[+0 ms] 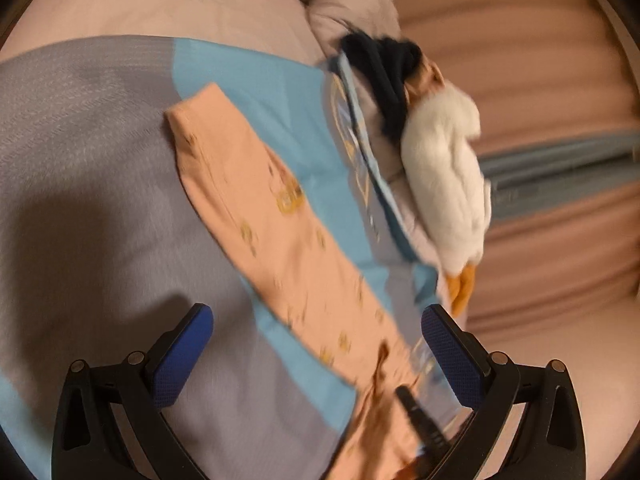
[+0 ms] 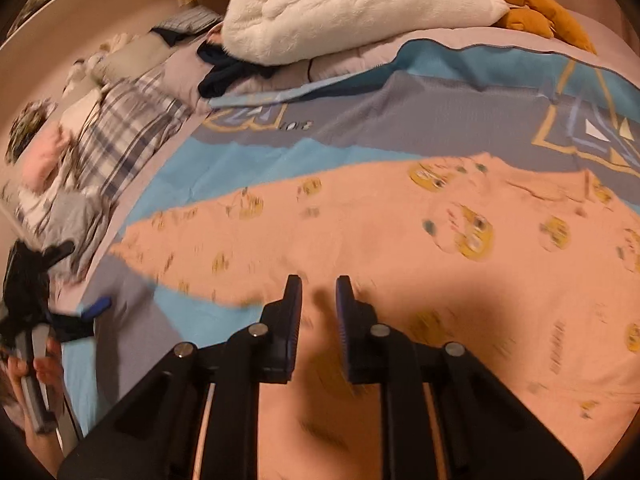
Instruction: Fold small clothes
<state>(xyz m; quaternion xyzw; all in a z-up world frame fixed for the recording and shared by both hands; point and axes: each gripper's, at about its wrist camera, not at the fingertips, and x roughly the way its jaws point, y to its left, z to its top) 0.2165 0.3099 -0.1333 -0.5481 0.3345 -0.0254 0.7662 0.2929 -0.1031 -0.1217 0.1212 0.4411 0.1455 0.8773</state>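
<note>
Left wrist view. Frame smeared by motion; prints on the cloth unreadable. The left tool [image 1: 316, 354] stands wide apart, blue pads [image 1: 182, 356] clear of everything, nothing gripped. The peach garment [image 1: 276, 232] lies flat as a long strip on the grey-and-blue bedspread [image 1: 88, 152], running from upper centre down to the bottom edge, where it passes between the open jaws, nearer the right-hand pad. Its lower end is cut off by the frame. A dark, blurred object [image 1: 420, 420] crosses the garment at the bottom; cannot identify it. Beyond the bedspread's edge, a white plush toy [image 1: 448, 176] with orange feet lies beside a dark bundle of cloth [image 1: 388, 76], well apart from the tool.

Right wrist view. Also blurred, especially lower half. The right tool [image 2: 318, 304] is nearly closed, a narrow gap left between its pads; whether a pinch of cloth sits in that gap, cannot tell. The peach garment [image 2: 380, 240] spreads directly under and ahead of the tool, filling the right half of the frame and cut off at right and bottom. At far left a person's hand [image 2: 30, 372] holds the other tool's handle, partly clipped by the edge. White plush toy [image 2: 352, 4] at top; plaid fabric [image 2: 124, 136] and a jumbled pile at left, too smeared to sort.
</note>
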